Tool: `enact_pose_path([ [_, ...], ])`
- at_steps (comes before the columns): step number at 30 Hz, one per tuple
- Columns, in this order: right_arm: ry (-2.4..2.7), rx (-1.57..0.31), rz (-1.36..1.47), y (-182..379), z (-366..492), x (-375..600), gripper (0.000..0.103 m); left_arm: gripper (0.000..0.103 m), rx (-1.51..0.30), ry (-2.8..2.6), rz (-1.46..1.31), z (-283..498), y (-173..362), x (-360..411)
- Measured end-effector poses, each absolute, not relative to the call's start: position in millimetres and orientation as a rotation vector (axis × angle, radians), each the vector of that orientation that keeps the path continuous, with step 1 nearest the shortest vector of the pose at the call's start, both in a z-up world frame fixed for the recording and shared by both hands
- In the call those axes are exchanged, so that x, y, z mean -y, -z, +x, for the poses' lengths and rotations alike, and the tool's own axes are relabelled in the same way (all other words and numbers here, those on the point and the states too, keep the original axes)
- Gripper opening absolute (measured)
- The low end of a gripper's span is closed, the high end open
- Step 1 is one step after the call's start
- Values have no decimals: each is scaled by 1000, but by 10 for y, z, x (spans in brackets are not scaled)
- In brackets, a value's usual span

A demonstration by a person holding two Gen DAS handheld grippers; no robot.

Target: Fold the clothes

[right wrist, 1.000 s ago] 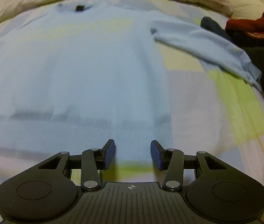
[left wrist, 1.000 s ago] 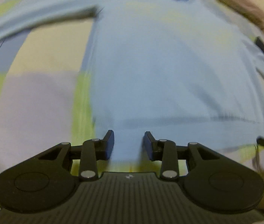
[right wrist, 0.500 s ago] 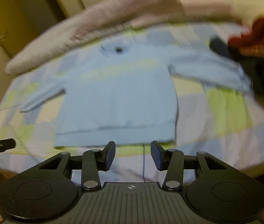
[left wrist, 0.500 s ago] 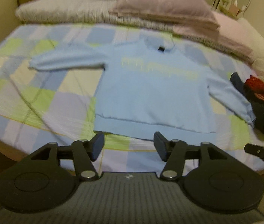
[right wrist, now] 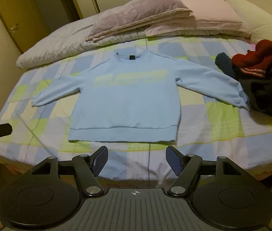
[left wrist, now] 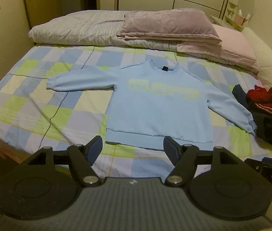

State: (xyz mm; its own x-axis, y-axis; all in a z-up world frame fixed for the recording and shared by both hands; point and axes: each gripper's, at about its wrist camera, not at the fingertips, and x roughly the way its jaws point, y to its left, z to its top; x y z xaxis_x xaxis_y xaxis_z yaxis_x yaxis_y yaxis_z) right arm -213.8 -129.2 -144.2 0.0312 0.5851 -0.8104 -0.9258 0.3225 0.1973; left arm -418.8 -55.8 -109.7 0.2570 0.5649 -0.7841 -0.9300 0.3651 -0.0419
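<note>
A light blue sweatshirt with pale yellow lettering lies flat and face up on the checked bedspread, both sleeves spread outward, hem toward me. My left gripper hangs well above and short of the hem, its jaws opening with nothing between them. My right gripper is likewise raised back from the hem, jaws opening and empty. The tip of the other gripper shows at each view's edge.
A heap of dark and red clothes sits at the bed's right side by the right cuff. Folded blankets and pillows line the head of the bed. Wardrobe doors and a room door stand behind.
Both grippers have risen and pulled back from just over the hem, so the whole bed is now in view. Both sets of jaws have widened. The sweatshirt stays flat.
</note>
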Motion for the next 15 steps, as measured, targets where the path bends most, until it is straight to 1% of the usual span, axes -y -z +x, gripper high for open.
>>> enact_pose_path([
  [9, -1163, -954, -502, 1364, -2282, 1205, 70, 67, -836, -1109, -546, -4214, 1070, 510],
  [15, -1158, -937, -536, 1344, -2367, 1150, 70, 67, -851, -1093, -536, -4229, 1040, 496],
])
